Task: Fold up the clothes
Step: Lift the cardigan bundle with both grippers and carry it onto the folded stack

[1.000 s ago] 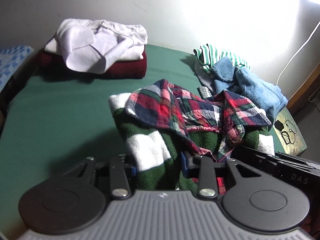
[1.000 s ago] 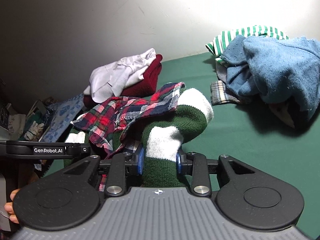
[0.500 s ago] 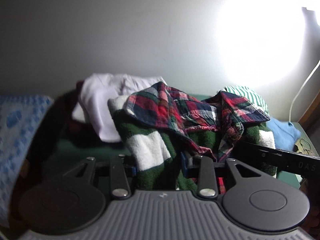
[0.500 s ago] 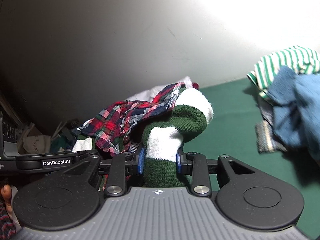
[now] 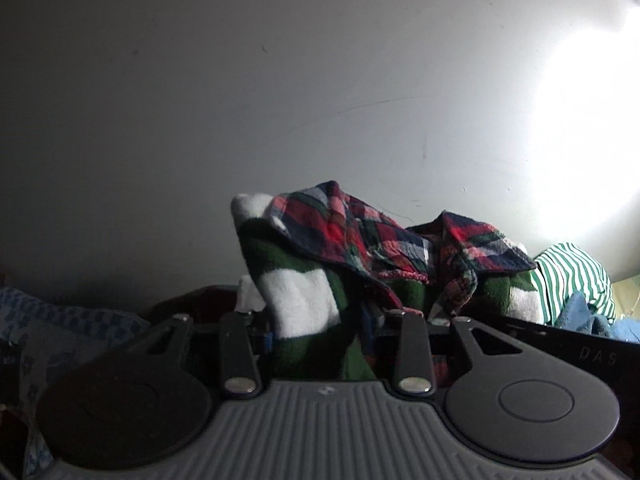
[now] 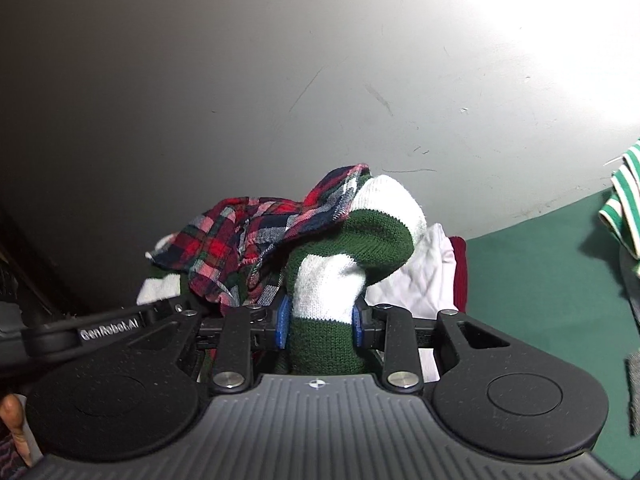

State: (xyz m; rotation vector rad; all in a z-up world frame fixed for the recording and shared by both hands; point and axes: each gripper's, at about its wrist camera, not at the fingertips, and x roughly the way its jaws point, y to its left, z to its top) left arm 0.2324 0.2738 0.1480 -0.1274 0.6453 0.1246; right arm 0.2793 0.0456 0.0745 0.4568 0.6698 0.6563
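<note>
Jaws on both grippers are pinched on the same bundle: left gripper point(image 5: 320, 336) clamps the green-and-white knit sweater point(image 5: 304, 308) at its near left end, right gripper point(image 6: 320, 322) clamps it at its near right end, blue pads pressing the knit on both sides.

Sweater spans between the two grippers, long axis running left-right, held up off the green bed surface point(image 6: 532, 280). From each set of jaws the cloth rises up and away toward the far wall, folding over at the top. Plaid shirt point(image 5: 384, 240) is draped loose across the sweater's top, between the two grips; can't tell if either jaw has any plaid pinched in with the knit.

Both hands equally near the bundle, one per end, so neither has a reach advantage.

Outward: folded white-over-maroon stack point(image 6: 444, 276) sits just behind the bundle in the right wrist view, so it lies far and slightly right of the right grip. My read: that stack is the drop target, and the move is forward and down onto it, both ends kept level. Striped green-white garment point(image 5: 572, 276) and blue towel point(image 5: 584, 316) sit well off to the right, unfolded.

Risk, as a judgement: plaid shirt slides off during placement.
</note>
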